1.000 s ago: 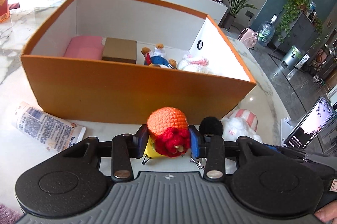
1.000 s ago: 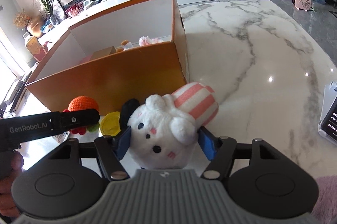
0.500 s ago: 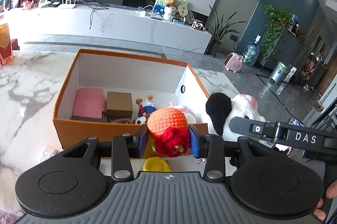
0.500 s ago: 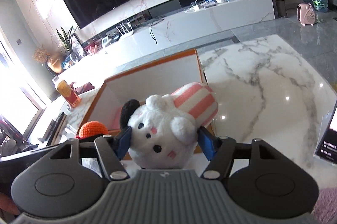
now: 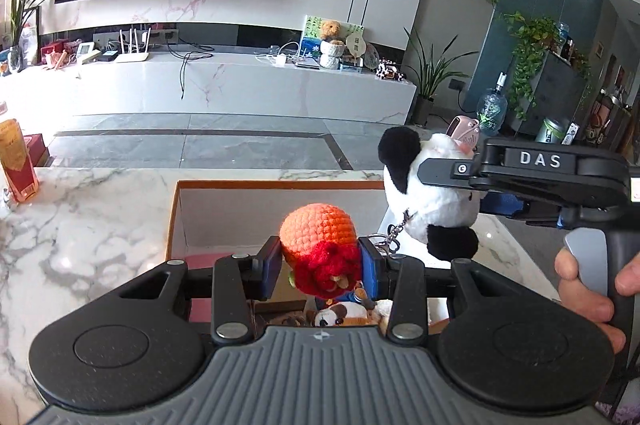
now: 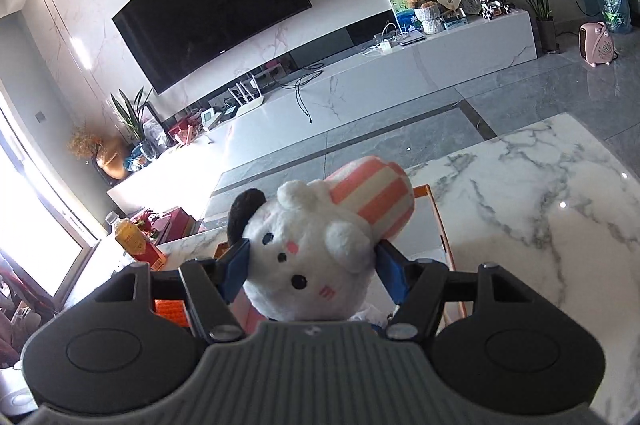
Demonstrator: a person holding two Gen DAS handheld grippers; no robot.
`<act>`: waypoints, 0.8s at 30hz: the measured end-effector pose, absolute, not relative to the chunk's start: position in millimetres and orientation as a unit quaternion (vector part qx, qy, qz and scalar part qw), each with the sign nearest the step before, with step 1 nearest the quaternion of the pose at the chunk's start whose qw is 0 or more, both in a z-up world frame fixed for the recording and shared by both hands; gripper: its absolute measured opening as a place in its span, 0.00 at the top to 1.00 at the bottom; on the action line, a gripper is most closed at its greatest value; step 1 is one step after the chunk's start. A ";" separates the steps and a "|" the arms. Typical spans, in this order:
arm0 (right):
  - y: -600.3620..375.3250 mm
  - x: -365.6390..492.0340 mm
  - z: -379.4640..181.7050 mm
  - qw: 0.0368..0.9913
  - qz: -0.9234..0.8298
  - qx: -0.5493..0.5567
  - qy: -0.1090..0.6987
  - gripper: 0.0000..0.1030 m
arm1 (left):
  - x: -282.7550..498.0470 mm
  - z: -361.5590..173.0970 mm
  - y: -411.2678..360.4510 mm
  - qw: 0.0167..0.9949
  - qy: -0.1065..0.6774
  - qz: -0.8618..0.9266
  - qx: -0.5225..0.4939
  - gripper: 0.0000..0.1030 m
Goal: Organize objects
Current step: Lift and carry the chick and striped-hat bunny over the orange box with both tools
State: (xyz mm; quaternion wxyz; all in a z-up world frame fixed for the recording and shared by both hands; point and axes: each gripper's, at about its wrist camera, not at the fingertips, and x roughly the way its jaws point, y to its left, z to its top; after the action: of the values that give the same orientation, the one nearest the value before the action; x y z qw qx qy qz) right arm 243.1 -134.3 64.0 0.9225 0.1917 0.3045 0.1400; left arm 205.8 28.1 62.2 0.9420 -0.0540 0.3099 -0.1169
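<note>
My left gripper is shut on an orange and red crochet toy and holds it above the orange box. Small plush toys and a pink item lie inside the box below it. My right gripper is shut on a white plush toy with a black ear and a pink striped part. It holds the plush over the box's right side. In the left wrist view the plush hangs to the right of the crochet toy.
The box stands on a white marble table. An orange drink bottle stands at the table's far left. A long white TV cabinet and plants are across the room. The table continues to the right.
Both grippers have lifted their toys off the table and moved forward, from in front of the box to above it. The views now tilt up toward the room.
</note>
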 end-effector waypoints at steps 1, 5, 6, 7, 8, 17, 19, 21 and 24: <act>-134.9 255.1 61.2 0.919 0.142 0.193 0.312 0.34 | 209.9 60.6 27.9 0.942 0.312 -0.117 -0.051 0.55; -139.7 298.3 47.5 0.903 0.127 0.208 0.353 0.33 | 226.1 50.6 30.6 0.938 0.325 -0.111 -0.047 0.55; -140.3 308.2 42.1 0.898 0.121 0.212 0.365 0.33 | 229.8 47.1 32.4 0.937 0.329 -0.111 -0.049 0.55; -140.0 316.7 37.2 0.894 0.116 0.215 0.376 0.33 | 232.8 43.8 36.3 0.935 0.332 -0.111 -0.052 0.55; -139.1 323.8 32.4 0.890 0.113 0.217 0.385 0.33 | 236.1 40.9 37.4 0.934 0.336 -0.111 -0.054 0.55; -117.9 361.6 -17.9 0.868 0.057 0.208 0.448 0.33 | 250.7 21.6 49.7 0.925 0.360 -0.110 -0.062 0.55; -112.9 364.9 -21.5 0.876 0.030 0.191 0.441 0.33 | 252.5 20.8 50.3 0.923 0.363 -0.110 -0.062 0.55; -110.5 368.4 -22.0 0.880 0.017 0.192 0.434 0.33 | 254.0 19.0 50.9 0.922 0.366 -0.110 -0.062 0.55; -100.7 373.4 -23.1 0.880 0.001 0.171 0.443 0.32 | 255.7 18.3 49.8 0.921 0.369 -0.111 -0.065 0.55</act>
State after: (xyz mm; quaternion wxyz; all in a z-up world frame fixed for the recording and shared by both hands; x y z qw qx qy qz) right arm 373.4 -100.7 -23.1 0.8800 0.1708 0.4432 0.0010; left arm 255.7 49.8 18.3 0.9206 -0.0647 0.3688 -0.1107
